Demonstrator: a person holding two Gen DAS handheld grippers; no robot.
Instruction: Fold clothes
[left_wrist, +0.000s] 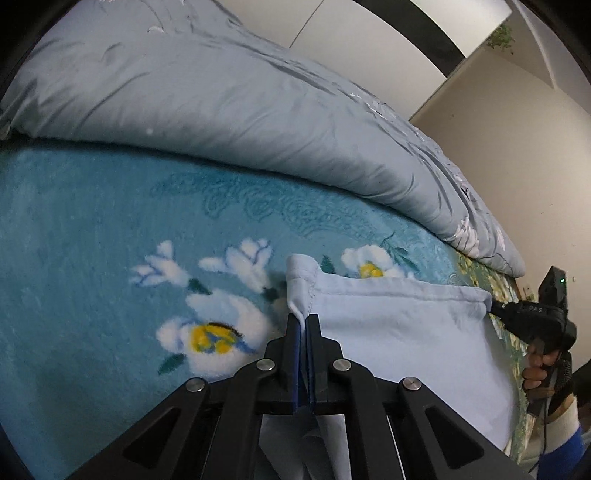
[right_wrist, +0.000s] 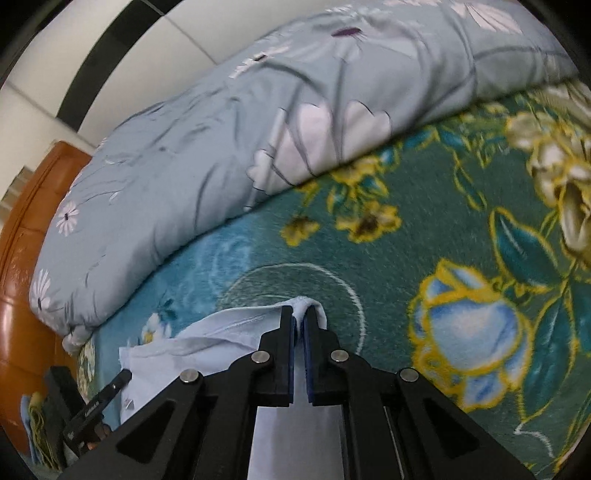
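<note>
A pale blue garment (left_wrist: 399, 325) lies stretched over a teal floral blanket (left_wrist: 92, 229) on a bed. My left gripper (left_wrist: 303, 318) is shut on one hemmed corner of the garment. My right gripper (right_wrist: 299, 314) is shut on the opposite corner of the garment (right_wrist: 207, 350). The right gripper also shows in the left wrist view (left_wrist: 493, 305) at the cloth's far right corner, held by a hand. The left gripper shows in the right wrist view (right_wrist: 125, 376) at the lower left, on the cloth's edge. The hem runs taut between the two grippers.
A bulky grey-blue floral duvet (left_wrist: 221, 103) lies folded along the far side of the bed, also in the right wrist view (right_wrist: 221, 129). A wooden headboard (right_wrist: 22, 277) stands at the left. White walls (left_wrist: 498, 140) lie beyond the bed.
</note>
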